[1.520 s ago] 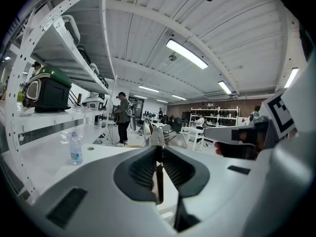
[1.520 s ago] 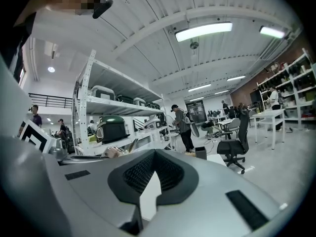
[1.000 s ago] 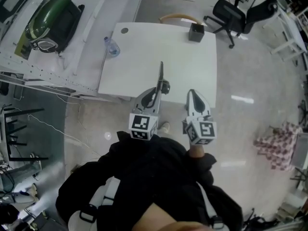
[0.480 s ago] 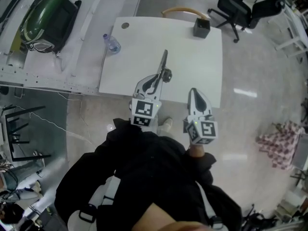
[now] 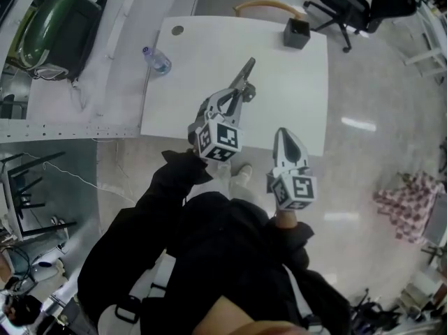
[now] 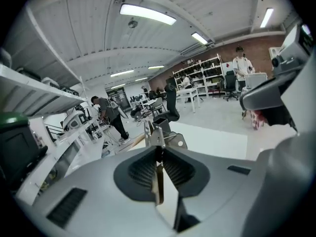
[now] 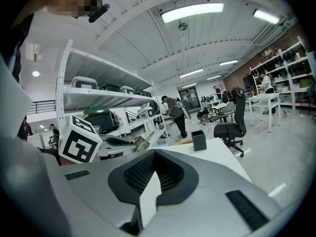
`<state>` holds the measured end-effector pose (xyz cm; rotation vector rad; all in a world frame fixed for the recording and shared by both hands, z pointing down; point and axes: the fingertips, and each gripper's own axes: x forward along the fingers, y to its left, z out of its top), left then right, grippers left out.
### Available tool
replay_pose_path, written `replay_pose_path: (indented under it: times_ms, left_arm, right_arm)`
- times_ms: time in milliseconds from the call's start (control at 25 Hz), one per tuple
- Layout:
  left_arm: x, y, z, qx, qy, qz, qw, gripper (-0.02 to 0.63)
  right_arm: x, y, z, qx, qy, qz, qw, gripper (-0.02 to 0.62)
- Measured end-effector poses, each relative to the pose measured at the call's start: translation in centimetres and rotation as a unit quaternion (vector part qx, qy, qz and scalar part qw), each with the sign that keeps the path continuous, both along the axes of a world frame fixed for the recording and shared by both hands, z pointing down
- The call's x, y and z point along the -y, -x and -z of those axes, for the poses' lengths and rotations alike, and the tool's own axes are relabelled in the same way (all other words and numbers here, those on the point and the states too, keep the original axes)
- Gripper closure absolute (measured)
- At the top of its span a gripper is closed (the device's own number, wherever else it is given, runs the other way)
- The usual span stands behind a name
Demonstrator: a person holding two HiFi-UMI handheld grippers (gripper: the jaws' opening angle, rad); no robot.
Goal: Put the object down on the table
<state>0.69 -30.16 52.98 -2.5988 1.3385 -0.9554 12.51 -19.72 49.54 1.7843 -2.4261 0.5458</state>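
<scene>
Plastic bottle (image 5: 155, 60) and black box (image 5: 296, 33) are standing well apart; office chair (image 5: 346, 2) is sitting near the box.

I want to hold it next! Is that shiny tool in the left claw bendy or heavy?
Probably stiff: the metal tool juts straight out of the left claw without drooping. It looks like bare metal, so likely heavy for its size. Its smooth surface might slip, so grip firmly.

Your white bench (image 5: 293, 96) carries a black box (image 5: 296, 33) at its far right corner, a bottle (image 5: 155, 60) at its left edge.
</scene>
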Motion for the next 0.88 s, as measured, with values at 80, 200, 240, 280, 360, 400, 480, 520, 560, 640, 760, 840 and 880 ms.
replay_pose_path:
  times_ms: [80, 200, 240, 280, 360, 400, 480, 520, 560, 640, 760, 840, 880]
  left_arm:
    - [1.1, -0.4, -0.6, 0.034, -0.017, -0.011, 0.9992, 0.566]
    - [2.7, -1.0, -2.1, 0.084, -0.032, -0.032, 0.9954, 0.566]
    - [3.1, -1.2, -2.8, 0.101, -0.033, -0.04, 0.9935, 0.566]
    - [3.5, -1.4, -3.5, 0.118, -0.031, -0.049, 0.9913, 0.566]
    - [4.4, -2.0, -5.0, 0.147, -0.026, -0.065, 0.9867, 0.566]
    - [4.8, -2.2, -5.8, 0.159, -0.023, -0.072, 0.9845, 0.566]
    - [5.4, -2.6, -7.1, 0.179, -0.018, -0.08, 0.9805, 0.566]
    - [5.7, -2.8, -7.7, 0.187, -0.016, -0.084, 0.9786, 0.566]
    - [5.9, -2.9, -8.3, 0.195, -0.014, -0.088, 0.9767, 0.566]
    - [6.3, -3.3, -9.5, 0.208, -0.01, -0.095, 0.9734, 0.566]
    - [6.9, -3.8, -11.6, 0.23, -0.001, -0.109, 0.9669, 0.566]
    - [7.3, -4.2, -12.9, 0.242, 0.003, -0.116, 0.9632, 0.566]
    - [7.6, -4.5, -13.2, 0.245, 0.002, -0.119, 0.9622, 0.566]
  right_arm:
    - [0.4, 0.0, -0.7, -0.003, 0.005, -0.002, 1.0, 0.603]
    - [0.8, 0.5, -0.7, 0.004, 0.01, 0.0, 1.0, 0.603]
    - [0.8, 0.5, -0.8, 0.005, 0.011, 0.0, 1.0, 0.603]
    - [0.8, 0.3, -1.2, 0.003, 0.012, -0.002, 1.0, 0.603]
    - [0.7, -0.3, -2.2, -0.004, 0.018, -0.007, 1.0, 0.603]
    - [0.7, -0.4, -2.5, -0.004, 0.025, -0.008, 1.0, 0.603]
    - [0.6, -0.1, -2.7, 0.006, 0.038, -0.009, 0.999, 0.603]
    - [0.7, 0.0, -2.7, 0.011, 0.041, -0.01, 0.999, 0.603]
    - [0.7, 0.0, -2.8, 0.012, 0.043, -0.011, 0.999, 0.603]
    - [0.9, -0.2, -3.0, 0.011, 0.044, -0.011, 0.999, 0.603]
    - [1.3, -0.2, -3.0, 0.015, 0.048, -0.009, 0.999, 0.603]
    - [1.4, -0.5, -3.5, 0.013, 0.05, -0.012, 0.999, 0.603]
    - [1.5, -0.7, -3.7, 0.013, 0.051, -0.012, 0.999, 0.603]
